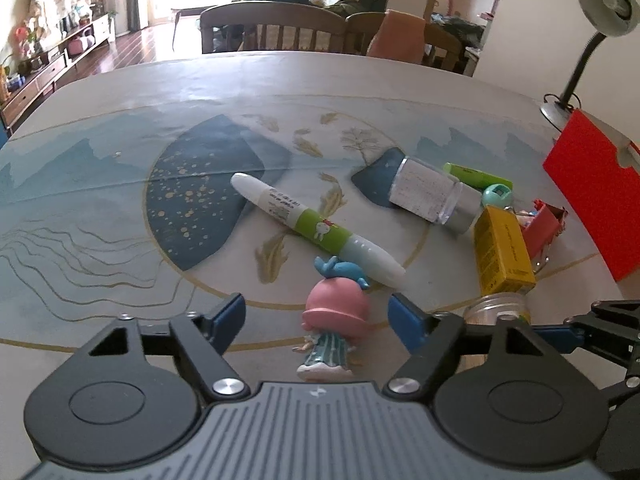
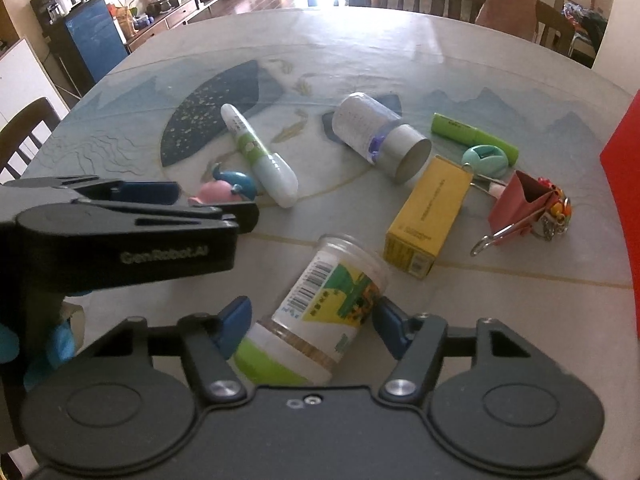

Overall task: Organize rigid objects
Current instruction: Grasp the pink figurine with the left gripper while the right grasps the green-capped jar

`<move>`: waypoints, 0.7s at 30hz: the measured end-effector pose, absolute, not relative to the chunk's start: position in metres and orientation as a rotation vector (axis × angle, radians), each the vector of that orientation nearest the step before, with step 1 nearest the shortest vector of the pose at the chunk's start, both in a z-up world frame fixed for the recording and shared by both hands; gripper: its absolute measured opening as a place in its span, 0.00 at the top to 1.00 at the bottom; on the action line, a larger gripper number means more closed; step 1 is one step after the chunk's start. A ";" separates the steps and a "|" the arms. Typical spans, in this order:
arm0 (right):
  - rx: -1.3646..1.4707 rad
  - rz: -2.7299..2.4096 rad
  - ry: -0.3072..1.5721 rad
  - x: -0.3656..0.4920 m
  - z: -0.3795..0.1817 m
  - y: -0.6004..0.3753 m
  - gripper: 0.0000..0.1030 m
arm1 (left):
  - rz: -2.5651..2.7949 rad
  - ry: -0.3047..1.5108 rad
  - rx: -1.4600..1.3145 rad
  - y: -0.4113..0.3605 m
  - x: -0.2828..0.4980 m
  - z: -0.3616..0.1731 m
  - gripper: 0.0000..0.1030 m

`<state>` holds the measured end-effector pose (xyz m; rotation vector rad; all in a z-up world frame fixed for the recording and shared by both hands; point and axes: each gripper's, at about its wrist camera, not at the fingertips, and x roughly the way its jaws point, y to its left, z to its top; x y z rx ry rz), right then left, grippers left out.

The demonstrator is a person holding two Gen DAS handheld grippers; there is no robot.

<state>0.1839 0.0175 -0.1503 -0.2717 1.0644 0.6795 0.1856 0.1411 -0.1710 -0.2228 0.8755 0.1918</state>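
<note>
While the left gripper [image 1: 316,316] stands over the table [image 1: 120,92], its two blue pads flank a single toy figurine [image 1: 330,320] with a pink hat, a clear gap on each side, so the jaws are open and touch nothing. Between the right gripper's [image 2: 310,324] pads lies one clear plastic jar [image 2: 320,312] on its side, green lid toward the camera; the right pad sits at the jar's wall and the left pad just beside the lid, but whether they press on it I cannot tell. Beyond the figurine lies one white and green pen [image 1: 316,226], touching the blue whale on its hat. Farther out lie one silver-capped cylinder [image 1: 432,192], one yellow box [image 1: 504,252], one green highlighter [image 1: 476,174], one round mint-green item [image 1: 496,196] and one red binder clip [image 2: 524,204]. Only the right wrist view shows the jar's barcode label, the clip's wire handles and its beaded charm; only the left wrist view shows a desk lamp [image 1: 592,32] and the face of a red box [image 1: 596,188] at the table's edge.
</note>
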 end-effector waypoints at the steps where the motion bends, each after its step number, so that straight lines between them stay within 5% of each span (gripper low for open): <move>1: -0.265 0.680 1.067 0.184 -0.150 0.017 0.41 | 0.187 0.874 -0.213 0.139 0.186 -0.171 0.36; 10: -0.217 0.672 1.086 0.182 -0.145 0.006 0.52 | 0.159 0.866 -0.187 0.129 0.188 -0.170 0.66; 21: -0.172 0.679 1.056 0.180 -0.124 -0.020 0.57 | 0.160 0.898 -0.143 0.116 0.183 -0.167 0.69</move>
